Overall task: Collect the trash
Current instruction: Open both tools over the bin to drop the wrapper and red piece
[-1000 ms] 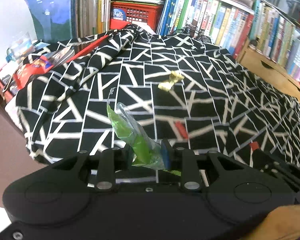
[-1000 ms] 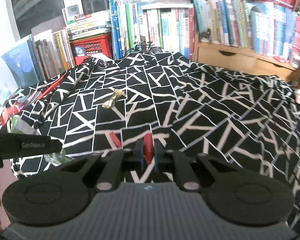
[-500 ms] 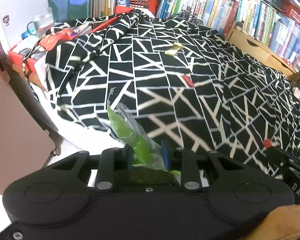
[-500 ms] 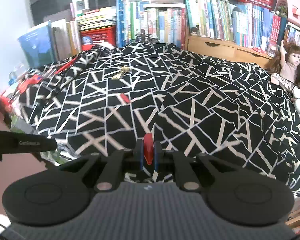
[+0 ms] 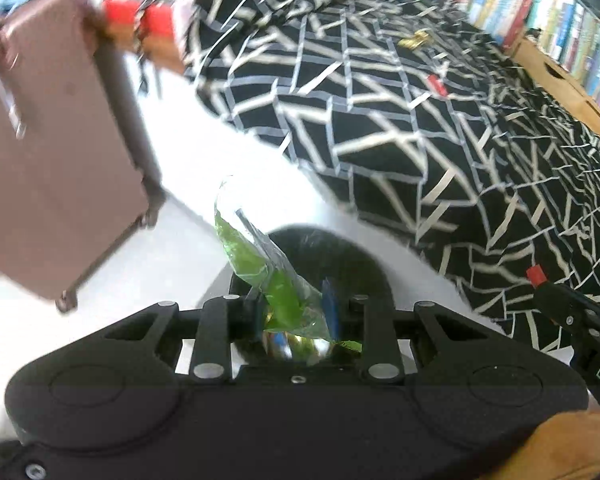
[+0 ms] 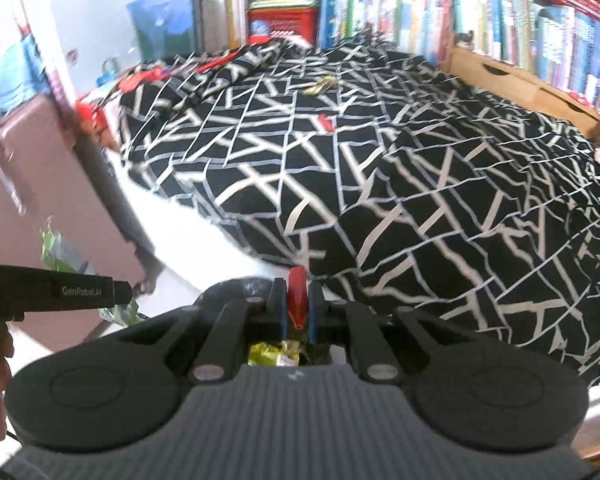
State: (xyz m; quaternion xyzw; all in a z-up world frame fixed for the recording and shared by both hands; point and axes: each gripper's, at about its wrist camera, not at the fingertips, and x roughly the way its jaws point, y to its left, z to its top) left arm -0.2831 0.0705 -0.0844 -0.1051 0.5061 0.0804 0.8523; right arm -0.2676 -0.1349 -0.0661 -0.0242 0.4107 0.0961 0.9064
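My left gripper (image 5: 294, 306) is shut on a crumpled green and clear plastic wrapper (image 5: 260, 258) that sticks up from between its fingers. Right below it on the floor stands a black trash bin (image 5: 340, 256), with shiny wrappers showing inside. My right gripper (image 6: 297, 300) is shut on a small red scrap (image 6: 297, 292) and hangs over the same bin (image 6: 236, 286), where yellow-green wrappers (image 6: 274, 352) lie. On the black and white bedspread (image 6: 380, 160) remain a gold wrapper (image 6: 320, 86) and a red scrap (image 6: 325, 122). The left gripper's side and the green wrapper (image 6: 60, 256) show at the left of the right wrist view.
A brown suitcase (image 5: 52, 152) stands on the white floor to the left of the bin. Bookshelves (image 6: 480, 20) and a red crate (image 6: 282, 22) line the far side of the bed. A wooden drawer unit (image 6: 520, 80) runs along the right.
Both grippers have drawn back from over the bed to its near edge and sunk a little. The bin and the suitcase have come into view. Both grips are unchanged.
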